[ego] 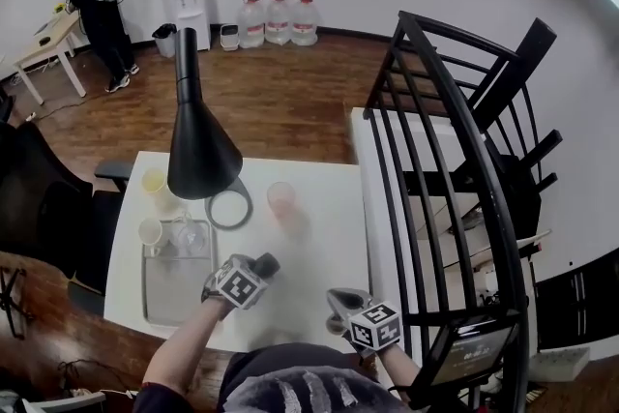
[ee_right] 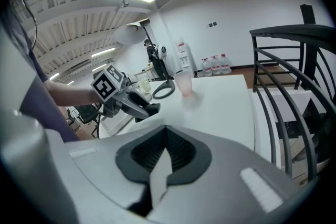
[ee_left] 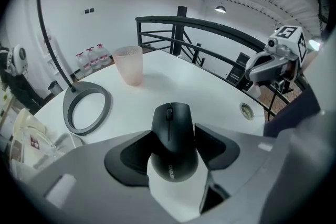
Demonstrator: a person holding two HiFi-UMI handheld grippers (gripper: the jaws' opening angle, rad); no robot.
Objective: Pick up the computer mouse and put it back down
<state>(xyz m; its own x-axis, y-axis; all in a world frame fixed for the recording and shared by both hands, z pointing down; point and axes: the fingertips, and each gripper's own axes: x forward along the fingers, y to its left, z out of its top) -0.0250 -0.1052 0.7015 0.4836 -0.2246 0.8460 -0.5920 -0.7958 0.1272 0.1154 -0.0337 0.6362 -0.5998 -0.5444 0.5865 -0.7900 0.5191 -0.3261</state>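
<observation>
Over the near edge of the table (ego: 329, 247), the left gripper (ego: 263, 264) clamped the computer mouse (ee_left: 172, 139) by its sides to carry it; the right gripper (ego: 338, 301) sat closed, empty, aside.

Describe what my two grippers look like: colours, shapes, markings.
The left gripper and right gripper match: light grey moulded bodies with black wedge-shaped jaw pads, ribbed on the right one. Each carries a white cube printed with black square markers. No cables show. The person wears a dark top with a pale print, forearms uncovered.
</observation>
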